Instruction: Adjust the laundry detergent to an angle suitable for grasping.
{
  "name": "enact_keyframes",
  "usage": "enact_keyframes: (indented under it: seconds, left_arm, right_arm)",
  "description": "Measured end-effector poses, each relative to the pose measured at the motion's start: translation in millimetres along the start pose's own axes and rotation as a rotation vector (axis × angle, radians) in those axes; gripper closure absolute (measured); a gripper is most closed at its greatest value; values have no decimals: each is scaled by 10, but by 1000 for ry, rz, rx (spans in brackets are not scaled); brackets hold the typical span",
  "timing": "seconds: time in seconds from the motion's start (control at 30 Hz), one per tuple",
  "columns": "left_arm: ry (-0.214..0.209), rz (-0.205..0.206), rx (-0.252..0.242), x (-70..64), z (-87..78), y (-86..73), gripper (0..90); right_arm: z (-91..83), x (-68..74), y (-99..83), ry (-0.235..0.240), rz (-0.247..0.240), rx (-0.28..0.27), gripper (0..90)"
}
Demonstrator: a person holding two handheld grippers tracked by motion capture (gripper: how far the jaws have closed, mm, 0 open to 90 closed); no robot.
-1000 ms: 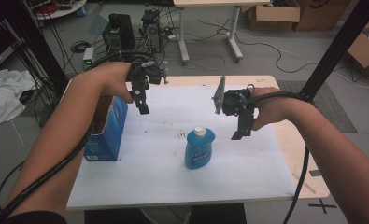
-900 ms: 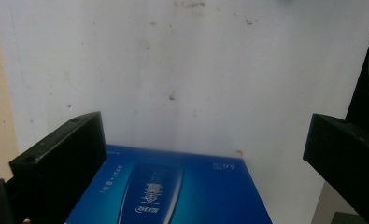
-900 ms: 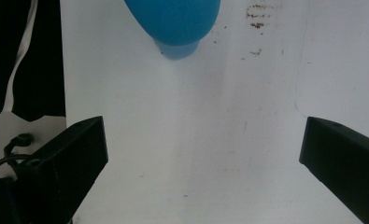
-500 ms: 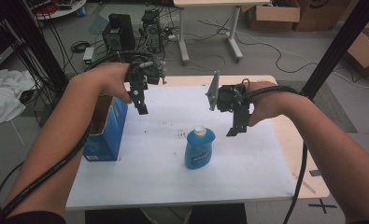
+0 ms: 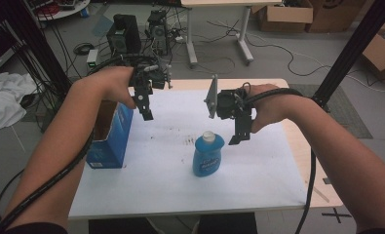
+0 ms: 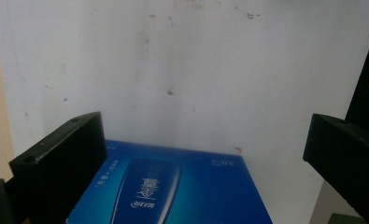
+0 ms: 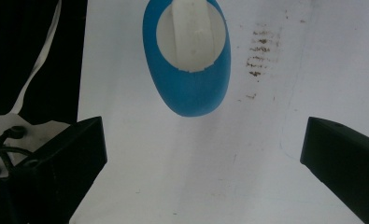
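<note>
A blue bottle (image 5: 208, 155) with a white cap stands upright in the middle of the white table top (image 5: 258, 165). My right gripper (image 5: 240, 137) hangs open just to its right and a little behind it, pointing down. From the right gripper view I look straight down on the bottle (image 7: 188, 60), which sits ahead of the open jaws, not between them. A blue open-topped box (image 5: 108, 139) stands at the table's left edge. My left gripper (image 5: 146, 113) hovers open beside the box's far right corner. The box's printed side (image 6: 173, 186) lies low between the left jaws.
Dark smudges (image 5: 178, 134) mark the white surface behind the bottle. The bare wooden table edge (image 5: 304, 146) runs along the right side. Behind the table stand computer cases (image 5: 124, 31), cables and another desk. A black frame post (image 5: 356, 44) slants at the right.
My right gripper has moved left and toward the bottle, closing the gap to it. The left gripper and the box have stayed where they were.
</note>
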State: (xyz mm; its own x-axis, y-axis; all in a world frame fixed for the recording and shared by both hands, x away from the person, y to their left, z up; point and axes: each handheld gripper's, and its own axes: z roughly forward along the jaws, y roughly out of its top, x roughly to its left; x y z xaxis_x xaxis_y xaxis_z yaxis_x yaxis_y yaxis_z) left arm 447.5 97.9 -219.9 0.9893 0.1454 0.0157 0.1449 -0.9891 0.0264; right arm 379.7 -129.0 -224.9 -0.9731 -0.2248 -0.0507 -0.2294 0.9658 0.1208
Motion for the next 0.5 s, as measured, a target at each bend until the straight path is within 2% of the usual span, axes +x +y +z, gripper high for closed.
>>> enact_keyframes:
  seconds: [0.5]
  left_arm:
    - [-1, 2, 4, -40, -1, 22, 1]
  right_arm:
    - [126, 28, 236, 4, -57, 18, 0]
